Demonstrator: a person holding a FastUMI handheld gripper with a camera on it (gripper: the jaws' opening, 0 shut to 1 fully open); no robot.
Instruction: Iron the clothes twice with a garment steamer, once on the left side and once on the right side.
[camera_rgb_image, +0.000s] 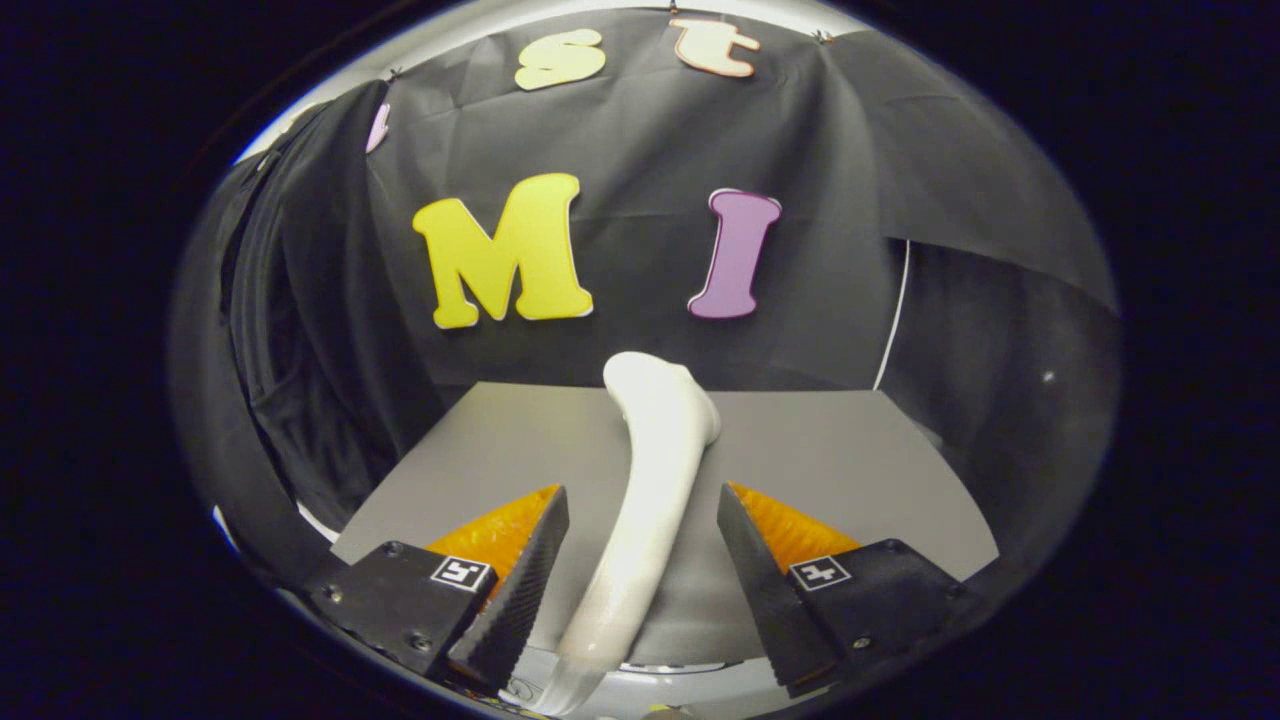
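Gripper fingers stood spread, touching nothing. Steamer handle lay between them, its head just beyond the tips, resting on the grey table. Dark garment hung off to the left, beyond the fingers. Best to centre the handle, then close squarely on it before lifting.

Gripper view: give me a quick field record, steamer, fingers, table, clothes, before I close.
steamer: white garment steamer standing on the grey table, handle running up between the fingers, head tilted beyond them
gripper: gripper open, one finger on each side of the handle, gaps visible, neither finger pressing
clothes: dark garment hanging at the left beside the table, apart from the steamer
grasp status: not yet closed on the handle
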